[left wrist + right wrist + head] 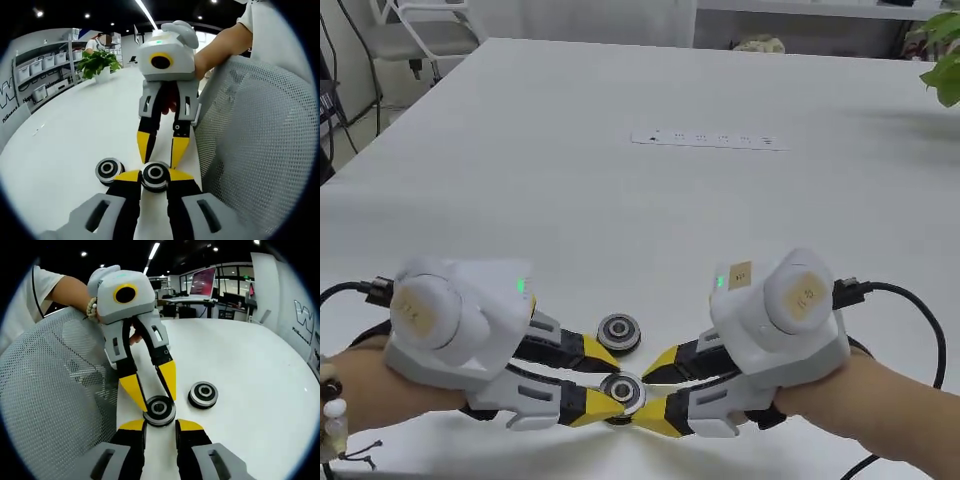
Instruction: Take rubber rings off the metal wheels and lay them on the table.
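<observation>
Left gripper (610, 382) is pinching the wheel (155, 176). In the left gripper view both yellow tips press its sides and the wheel sits right between them at the very end of the jaws.

Right gripper (161, 426) comes in head-on from the opposite side, tips nearly nose to nose with the left's. Its jaws stand a little apart, with the wheel just ahead of them and touching or almost touching the tips. Can't tell if they've got a bite on the ring (148, 416) or are only resting against it.

The wheel lies flat on the table (620, 200) with its axle pointing up. It's round, so there's no long axis to line up on. The ring is the black band round the rim and is still on.

What the next move turns on: the ring is dead ahead of the right jaws, at their tips, while the left does the holding. My read is that left stays as the clamp and right peels. It needs to catch the rim edge rather than the metal hub, and pull up and away from the left's tips. Risk: the two sets of tips are crowded on one small rim and could foul each other.

The second wheel (618, 331) is just beside the held one, ring also on. It sits off the left gripper's left jaw and off the right gripper's right jaw, about equally near to both.
</observation>
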A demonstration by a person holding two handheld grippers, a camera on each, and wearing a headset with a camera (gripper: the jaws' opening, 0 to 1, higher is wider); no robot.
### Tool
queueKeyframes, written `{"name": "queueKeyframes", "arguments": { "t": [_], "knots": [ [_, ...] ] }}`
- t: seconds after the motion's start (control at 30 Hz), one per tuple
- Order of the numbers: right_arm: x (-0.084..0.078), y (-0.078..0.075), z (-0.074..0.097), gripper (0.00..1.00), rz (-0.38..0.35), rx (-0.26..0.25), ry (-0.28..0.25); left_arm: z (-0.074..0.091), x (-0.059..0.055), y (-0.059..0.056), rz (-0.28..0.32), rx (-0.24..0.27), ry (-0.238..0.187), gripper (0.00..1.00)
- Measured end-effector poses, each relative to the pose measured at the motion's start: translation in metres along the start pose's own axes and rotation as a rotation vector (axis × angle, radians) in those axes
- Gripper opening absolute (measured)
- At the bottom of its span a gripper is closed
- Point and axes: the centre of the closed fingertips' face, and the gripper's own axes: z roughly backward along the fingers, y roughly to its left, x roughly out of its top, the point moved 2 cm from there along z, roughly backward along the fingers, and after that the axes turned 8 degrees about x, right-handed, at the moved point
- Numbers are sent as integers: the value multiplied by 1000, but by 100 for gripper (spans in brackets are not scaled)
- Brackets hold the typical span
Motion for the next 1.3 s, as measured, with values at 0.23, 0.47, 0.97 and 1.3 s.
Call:
{"name": "queueKeyframes", "arguments": {
  "t": [0.23,0.47,0.97,1.3],
  "knots": [
    [0,1,-2,22,-12,4,-8,-2,-2,2,3,-6,-16,7],
    [1,0,-4,20,12,-4,11,-2,-1,0,5,-4,-21,7],
    [0,2,-1,20,-19,13,4,0,0,-4,0,-7,-20,7],
    [-3,2,0,13,27,9,33,0,1,-5,9,-8,-21,7]
  ]
}}
